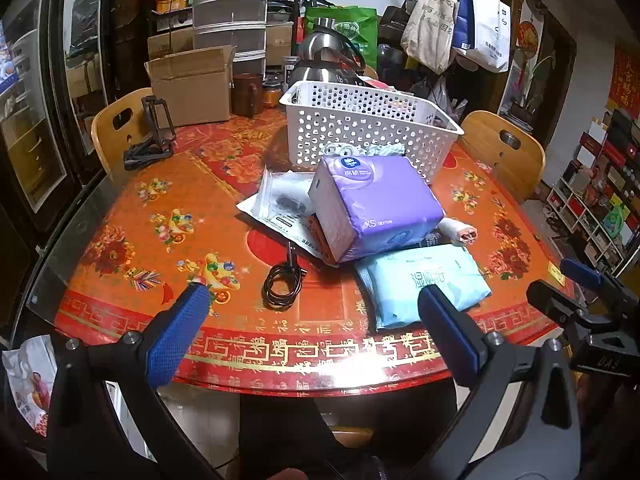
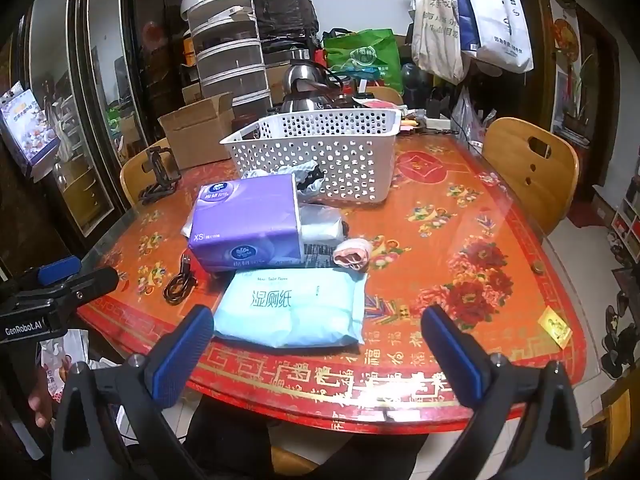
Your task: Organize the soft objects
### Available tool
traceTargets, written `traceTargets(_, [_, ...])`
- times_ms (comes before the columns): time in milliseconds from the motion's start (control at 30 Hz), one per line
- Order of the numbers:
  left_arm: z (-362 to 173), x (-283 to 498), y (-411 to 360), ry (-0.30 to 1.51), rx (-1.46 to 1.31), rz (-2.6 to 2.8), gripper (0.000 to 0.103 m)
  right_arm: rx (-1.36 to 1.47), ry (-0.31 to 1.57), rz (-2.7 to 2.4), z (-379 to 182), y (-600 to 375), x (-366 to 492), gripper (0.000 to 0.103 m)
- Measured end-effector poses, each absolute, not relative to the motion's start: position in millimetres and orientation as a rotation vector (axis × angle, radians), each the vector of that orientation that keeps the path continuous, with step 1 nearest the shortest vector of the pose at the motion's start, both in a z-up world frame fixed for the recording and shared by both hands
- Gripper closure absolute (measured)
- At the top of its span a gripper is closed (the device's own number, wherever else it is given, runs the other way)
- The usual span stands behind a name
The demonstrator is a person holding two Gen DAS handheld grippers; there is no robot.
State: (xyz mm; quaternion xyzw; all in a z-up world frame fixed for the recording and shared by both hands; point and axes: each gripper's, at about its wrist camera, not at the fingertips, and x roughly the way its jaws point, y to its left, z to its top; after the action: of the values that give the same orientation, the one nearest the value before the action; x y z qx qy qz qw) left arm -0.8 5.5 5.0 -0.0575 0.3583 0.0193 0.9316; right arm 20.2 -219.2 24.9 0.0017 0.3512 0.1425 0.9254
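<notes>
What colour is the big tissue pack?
Purple tissue pack, clearest in the right wrist view.

Dim indoor light, glare on table edge, fisheye-warped borders.

Glossy glass sheet over the worktop, throwing glare along its front edge. White plastic basket, matt and perforated. Purple tissue pack in shiny film wrap; pale blue wet-wipe pack soft and slightly crinkled. Black cable looks rubbery. Tool pads show blue, rough-textured rubber. Chair is smooth varnished wood.
</notes>
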Motion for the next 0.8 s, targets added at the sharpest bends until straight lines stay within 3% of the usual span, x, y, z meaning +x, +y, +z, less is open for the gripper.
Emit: traceTargets(800, [3.9, 0.0, 7.5, 0.728, -0.116, 0.045, 0.0, 0.004, 0.728, 0.293, 20.0, -218.1, 21.5, 0.0])
